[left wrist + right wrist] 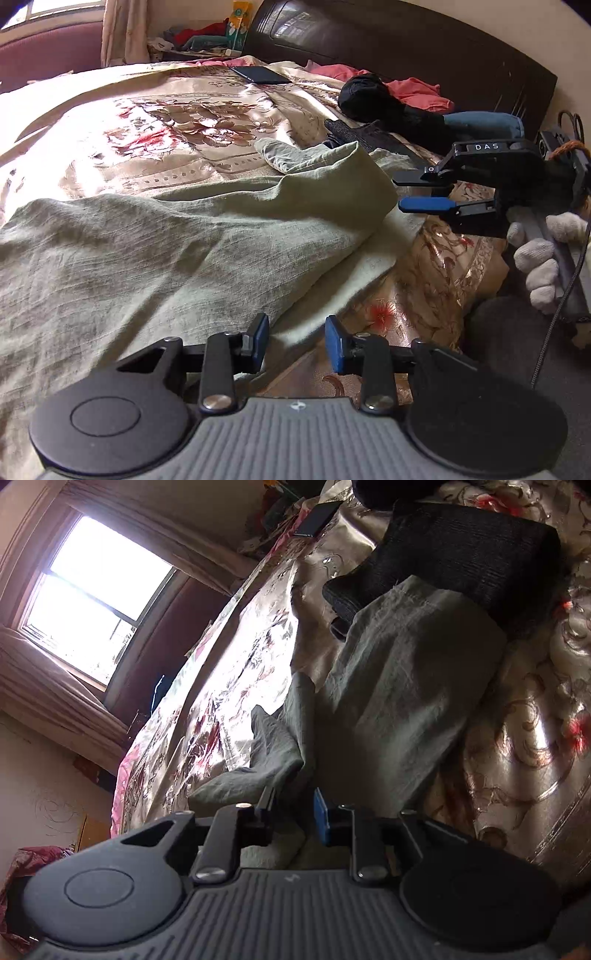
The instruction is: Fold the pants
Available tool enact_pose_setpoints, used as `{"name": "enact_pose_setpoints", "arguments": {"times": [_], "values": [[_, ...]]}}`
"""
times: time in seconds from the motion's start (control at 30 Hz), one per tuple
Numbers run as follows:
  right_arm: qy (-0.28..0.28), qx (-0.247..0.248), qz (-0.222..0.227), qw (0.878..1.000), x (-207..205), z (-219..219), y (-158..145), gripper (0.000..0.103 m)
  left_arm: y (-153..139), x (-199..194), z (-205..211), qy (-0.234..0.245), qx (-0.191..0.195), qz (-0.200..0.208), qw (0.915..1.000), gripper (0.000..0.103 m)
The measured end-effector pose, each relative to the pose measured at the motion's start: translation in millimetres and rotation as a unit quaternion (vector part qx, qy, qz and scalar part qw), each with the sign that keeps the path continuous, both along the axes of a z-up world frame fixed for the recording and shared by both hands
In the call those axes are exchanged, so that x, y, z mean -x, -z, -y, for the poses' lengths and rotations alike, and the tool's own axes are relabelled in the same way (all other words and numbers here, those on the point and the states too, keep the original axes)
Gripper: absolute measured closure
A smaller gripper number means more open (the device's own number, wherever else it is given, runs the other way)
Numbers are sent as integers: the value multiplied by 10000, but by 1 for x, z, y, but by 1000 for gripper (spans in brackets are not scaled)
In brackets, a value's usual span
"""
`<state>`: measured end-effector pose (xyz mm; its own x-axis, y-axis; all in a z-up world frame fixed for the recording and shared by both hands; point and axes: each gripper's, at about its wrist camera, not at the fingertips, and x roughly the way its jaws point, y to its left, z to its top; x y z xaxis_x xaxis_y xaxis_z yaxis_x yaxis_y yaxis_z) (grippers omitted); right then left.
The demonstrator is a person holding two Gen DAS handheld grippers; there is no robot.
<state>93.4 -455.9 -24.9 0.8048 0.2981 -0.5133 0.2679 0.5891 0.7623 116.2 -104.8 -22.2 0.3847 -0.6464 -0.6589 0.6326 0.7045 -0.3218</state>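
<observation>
Pale green pants (155,243) lie spread on the floral bedspread (147,122), one leg folded over, with a raised fold edge at the right (365,173). My left gripper (297,341) is open and empty, just above the near edge of the pants. My right gripper (397,192) shows at the right in the left wrist view, held by a white-gloved hand (539,258), open, its tips right beside the raised fold. In the right wrist view my right gripper (295,812) is open over the pants (406,686).
A dark headboard (406,40) runs along the back. A black garment (369,96), pink clothes (417,88), a blue roll (484,123) and a phone (262,75) lie near it. A black knitted piece (461,557) lies beside the pants. A window (92,594) is at the left.
</observation>
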Motion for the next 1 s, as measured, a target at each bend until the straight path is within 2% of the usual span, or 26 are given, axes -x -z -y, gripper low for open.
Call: {"name": "enact_pose_setpoints", "arguments": {"times": [0.07, 0.13, 0.2, 0.3, 0.5, 0.6, 0.63, 0.67, 0.7, 0.77, 0.87, 1.0], "values": [[66, -166, 83, 9998, -10, 8, 3, 59, -5, -2, -1, -147, 218, -211, 9994, 57], [103, -144, 189, 9997, -19, 13, -1, 59, -13, -1, 4, -180, 203, -143, 9995, 54], [-74, 78, 384, 9992, -30, 14, -12, 59, -19, 0, 13, -159, 3, 23, 9999, 51], [-358, 475, 591, 9965, -48, 7, -25, 59, -18, 0, 22, -63, -46, -45, 10000, 50], [-1212, 1151, 116, 9859, -114, -22, -11, 59, -4, 8, 37, 113, -148, -178, 9997, 50], [-1593, 1184, -219, 9799, -141, -33, 5, 59, 2, 13, 36, 88, -37, -247, 9997, 49], [-1567, 1153, -392, 9801, -147, -35, 11, 69, 3, 13, 35, 79, -5, -265, 9996, 49], [-1508, 1050, -509, 9817, -149, -35, 14, 99, 3, 14, 34, 76, 4, -260, 9996, 49], [-1411, 787, -569, 9852, -147, -30, 14, 99, 2, 14, 34, 77, -4, -233, 9997, 49], [-1170, 492, -300, 9915, -134, -22, 1, 100, 0, 14, 31, 55, 39, -177, 9998, 49], [-893, 305, 267, 9952, -110, -9, -34, 100, 0, 12, 26, -33, 151, -178, 9997, 49], [-431, 379, 1009, 9932, -83, 3, -87, 100, 0, 12, 23, -81, 213, -146, 9996, 49]]}}
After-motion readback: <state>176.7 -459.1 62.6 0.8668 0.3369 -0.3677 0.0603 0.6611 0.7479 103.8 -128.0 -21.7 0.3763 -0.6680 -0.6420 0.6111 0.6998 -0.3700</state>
